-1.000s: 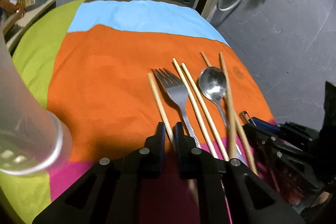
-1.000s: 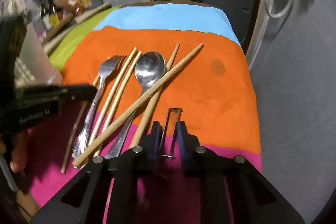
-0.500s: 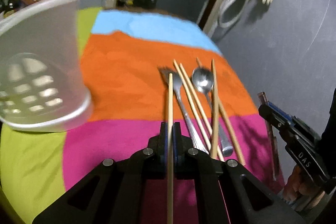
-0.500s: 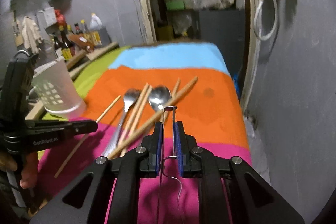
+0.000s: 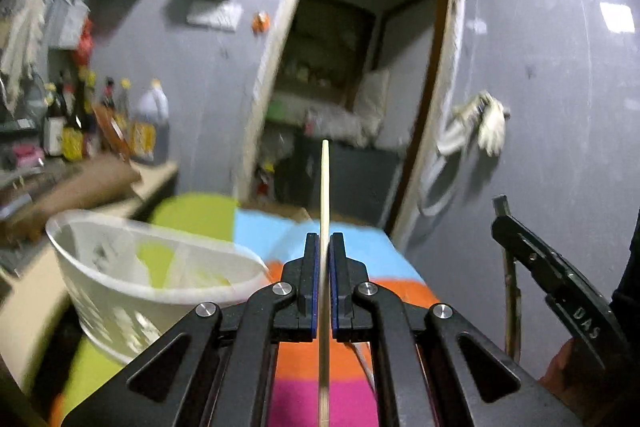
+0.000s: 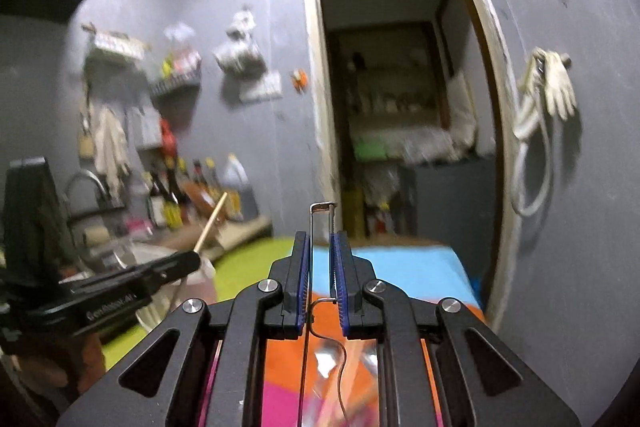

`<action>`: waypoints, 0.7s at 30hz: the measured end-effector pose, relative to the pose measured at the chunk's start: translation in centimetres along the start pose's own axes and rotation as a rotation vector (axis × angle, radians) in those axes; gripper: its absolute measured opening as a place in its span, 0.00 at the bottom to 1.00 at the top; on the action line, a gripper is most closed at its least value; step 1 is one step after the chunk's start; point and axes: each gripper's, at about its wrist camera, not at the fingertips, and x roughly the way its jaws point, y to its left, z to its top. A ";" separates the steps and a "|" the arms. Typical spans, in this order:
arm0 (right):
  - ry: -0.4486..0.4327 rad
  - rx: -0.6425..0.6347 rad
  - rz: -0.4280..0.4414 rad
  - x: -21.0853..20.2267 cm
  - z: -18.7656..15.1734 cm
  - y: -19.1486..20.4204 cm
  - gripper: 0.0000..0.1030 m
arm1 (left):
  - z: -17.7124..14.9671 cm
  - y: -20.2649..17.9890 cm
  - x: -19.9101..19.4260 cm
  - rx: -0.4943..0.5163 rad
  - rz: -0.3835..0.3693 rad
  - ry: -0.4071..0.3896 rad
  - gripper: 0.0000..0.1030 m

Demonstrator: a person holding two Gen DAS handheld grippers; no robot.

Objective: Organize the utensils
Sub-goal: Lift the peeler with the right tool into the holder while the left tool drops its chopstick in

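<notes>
My left gripper (image 5: pixel 324 239) is shut on a wooden chopstick (image 5: pixel 324 187) that points up and away, raised above the table. The white perforated utensil holder (image 5: pixel 132 279) stands just to its left, its rim below the chopstick tip. My right gripper (image 6: pixel 321 239) is shut on a thin wire utensil (image 6: pixel 322 211), also lifted high. The left gripper (image 6: pixel 132 287) with its chopstick (image 6: pixel 210 227) shows at the left of the right wrist view, over the holder (image 6: pixel 200 271). The right gripper (image 5: pixel 540 267) shows at the right of the left wrist view. The other utensils on the cloth show only as a blur (image 6: pixel 340 359).
The table wears a cloth of orange (image 5: pixel 408 291), blue (image 6: pixel 408 267), pink (image 5: pixel 348 403) and lime (image 5: pixel 196 215) patches. A counter with bottles (image 5: pixel 104 131) runs along the left. A grey wall (image 5: pixel 560 147) is close on the right, with a doorway (image 6: pixel 392 107) behind the table.
Both grippers have lifted and tilted upward with their utensils, so the views now face the wall and doorway. The left gripper has carried the chopstick towards the white holder.
</notes>
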 end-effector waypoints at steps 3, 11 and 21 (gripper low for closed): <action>-0.058 0.025 0.071 1.0 1.7 1.0 0.10 | 2.3 2.1 -0.8 -0.002 0.018 -0.065 0.02; -0.165 0.125 0.276 6.0 5.3 5.4 0.10 | 6.3 10.4 -1.7 -0.038 0.062 -0.156 0.02; -0.172 0.207 0.297 12.0 4.4 9.5 0.10 | 6.9 16.9 -0.8 -0.163 0.184 -0.241 0.02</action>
